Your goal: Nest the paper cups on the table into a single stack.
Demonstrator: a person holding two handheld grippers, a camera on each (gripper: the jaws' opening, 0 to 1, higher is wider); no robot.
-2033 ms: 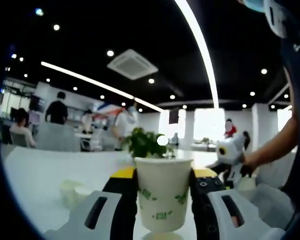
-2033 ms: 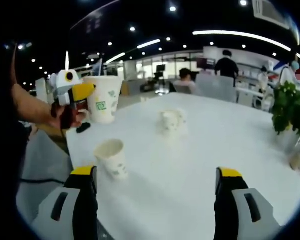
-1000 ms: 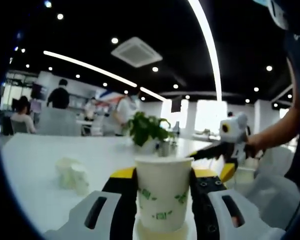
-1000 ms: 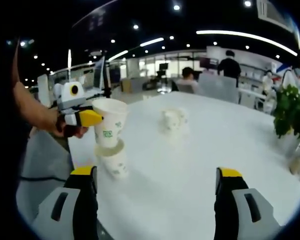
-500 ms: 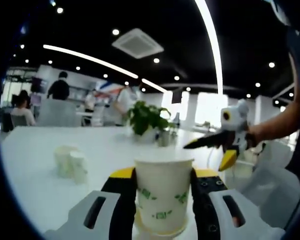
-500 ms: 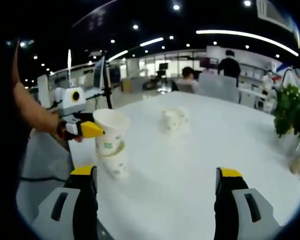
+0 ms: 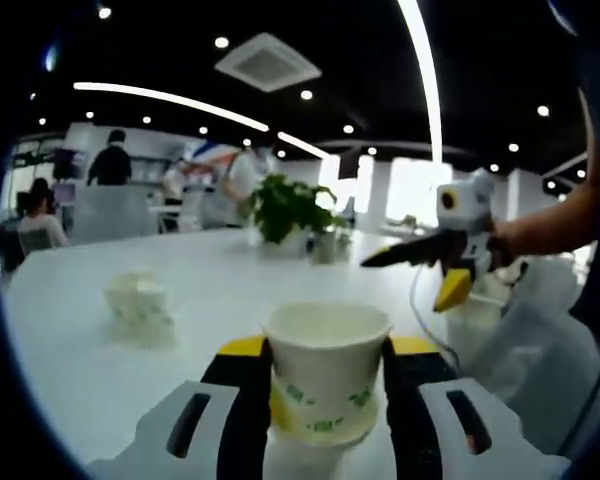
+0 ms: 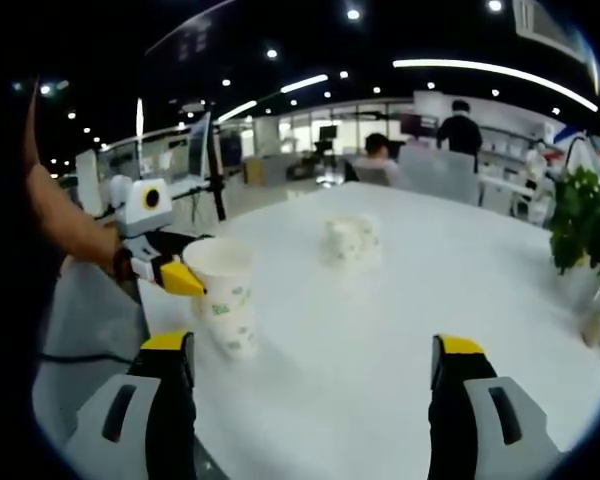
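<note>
Holding a paper cup [image 7: 327, 372] by its side wall, the left gripper [image 7: 325, 400] has its jaws clamped on either flank, below the rolled rim. That cup sits partway down inside a second cup [image 8: 235, 331] standing on the white tabletop [image 8: 400, 310]; in the right gripper view the upper cup [image 8: 220, 280] leans slightly, so the nest appears not fully seated. Further cups [image 7: 135, 300] stand grouped well apart, toward the middle of the tabletop. The right gripper [image 8: 315, 385] hangs over bare tabletop with jaws spread wide, holding nothing.

Assessment: these cups are judged very light, thin-walled and easily crushed; the wall will likely oval under a hard squeeze and bind in the one below. The best hold is likely just under the rim, where the rolled edge stiffens the wall. An empty base cup may slide or tip when pressed, so it may need steadying.
</note>
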